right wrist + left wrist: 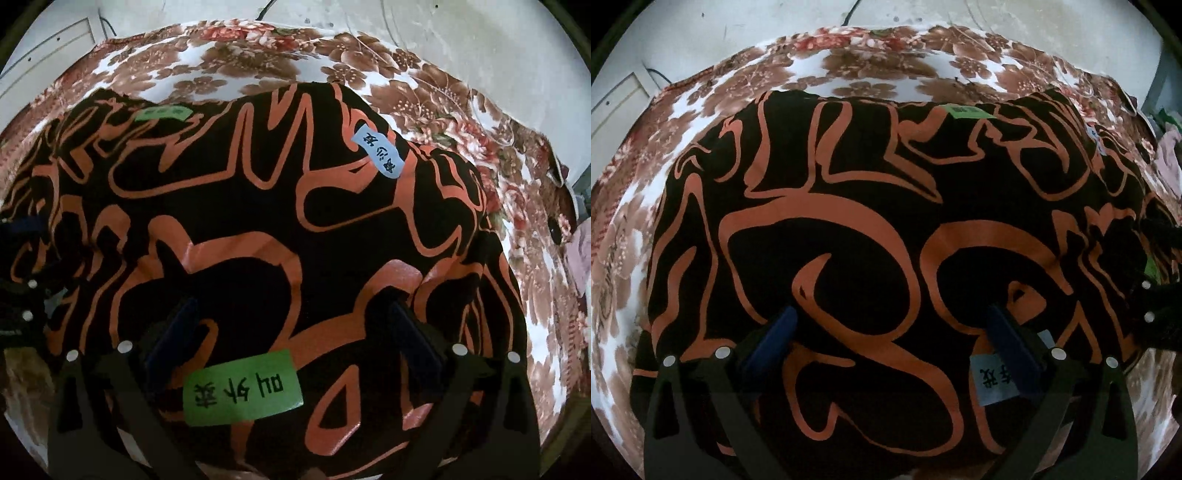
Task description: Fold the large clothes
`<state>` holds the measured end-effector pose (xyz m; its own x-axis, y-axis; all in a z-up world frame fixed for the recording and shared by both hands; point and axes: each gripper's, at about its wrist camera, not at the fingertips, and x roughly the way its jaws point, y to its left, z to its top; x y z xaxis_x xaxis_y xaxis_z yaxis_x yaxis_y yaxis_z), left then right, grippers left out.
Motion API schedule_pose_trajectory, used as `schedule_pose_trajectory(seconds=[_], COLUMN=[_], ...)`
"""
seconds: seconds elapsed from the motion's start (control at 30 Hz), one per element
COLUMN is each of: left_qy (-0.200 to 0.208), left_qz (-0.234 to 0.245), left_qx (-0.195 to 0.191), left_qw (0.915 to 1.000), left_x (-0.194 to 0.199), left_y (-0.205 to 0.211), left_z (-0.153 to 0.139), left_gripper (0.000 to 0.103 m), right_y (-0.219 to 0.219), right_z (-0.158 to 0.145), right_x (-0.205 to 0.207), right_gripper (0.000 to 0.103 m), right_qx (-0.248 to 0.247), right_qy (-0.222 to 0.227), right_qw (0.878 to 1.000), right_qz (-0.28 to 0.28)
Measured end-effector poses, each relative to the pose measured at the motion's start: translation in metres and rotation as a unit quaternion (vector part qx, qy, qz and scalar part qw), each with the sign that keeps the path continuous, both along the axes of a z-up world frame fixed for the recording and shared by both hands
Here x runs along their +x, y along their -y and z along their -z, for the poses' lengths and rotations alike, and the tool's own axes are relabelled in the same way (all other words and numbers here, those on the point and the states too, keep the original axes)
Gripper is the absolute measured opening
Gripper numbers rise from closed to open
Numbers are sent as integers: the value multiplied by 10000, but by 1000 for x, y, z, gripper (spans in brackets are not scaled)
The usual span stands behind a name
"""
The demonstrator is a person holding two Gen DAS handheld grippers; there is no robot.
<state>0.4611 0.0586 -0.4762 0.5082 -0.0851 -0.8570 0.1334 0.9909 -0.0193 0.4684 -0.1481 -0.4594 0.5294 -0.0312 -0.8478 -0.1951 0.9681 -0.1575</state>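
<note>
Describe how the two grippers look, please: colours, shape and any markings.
The left gripper and right gripper look alike: black frames with triangular cut-outs, small white round dots near the finger bases, and dark blue finger pads. No cables, hands or sleeves are visible.

We read "叫外卖" upside down on a green label [242, 387] stuck to the black-and-orange garment [258, 221]; the other labels' writing stays unclear.
</note>
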Motion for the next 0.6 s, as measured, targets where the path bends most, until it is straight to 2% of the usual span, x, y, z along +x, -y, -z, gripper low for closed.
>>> schedule_pose_trajectory(seconds=[0.13, 0.2, 0.27, 0.3, 0.37, 0.4, 0.53, 0.6], left_qy=[144, 575, 849, 858, 732, 615, 371, 320], left_qz=[-103, -413, -547, -691, -1178, -1513, -2283, -2593], left_qx=[-66, -99, -680, -946, -1620, -1979, -2830, -3355], left_qw=[9998, 9974, 9926, 9894, 9770, 9665, 9308, 9051], left_x=[-6, -29, -56, -69, -100, -114, -139, -142], left_y=[-2, -9, -26, -37, -67, -83, -117, -129], left_z=[-10, -35, -54, -58, -58, -52, -20, 2], left_gripper=[99, 97, 98, 98, 98, 98, 98, 98], right_y=[1, 9, 17, 21, 26, 25, 18, 14], right_z=[-3, -14, -23, -26, -35, -38, -46, -44], right_x=[-2, -5, -11, -17, -33, -40, -67, -75], right_gripper=[99, 99, 99, 99, 99, 99, 99, 99], right_qx=[84, 346, 639, 760, 949, 978, 933, 788], right_qy=[61, -36, -270, -417, -541, -533, -499, -504], right_qw=[9998, 9989, 9966, 9948, 9916, 9913, 9926, 9941], right_qz=[142, 307, 451, 538, 688, 703, 590, 557])
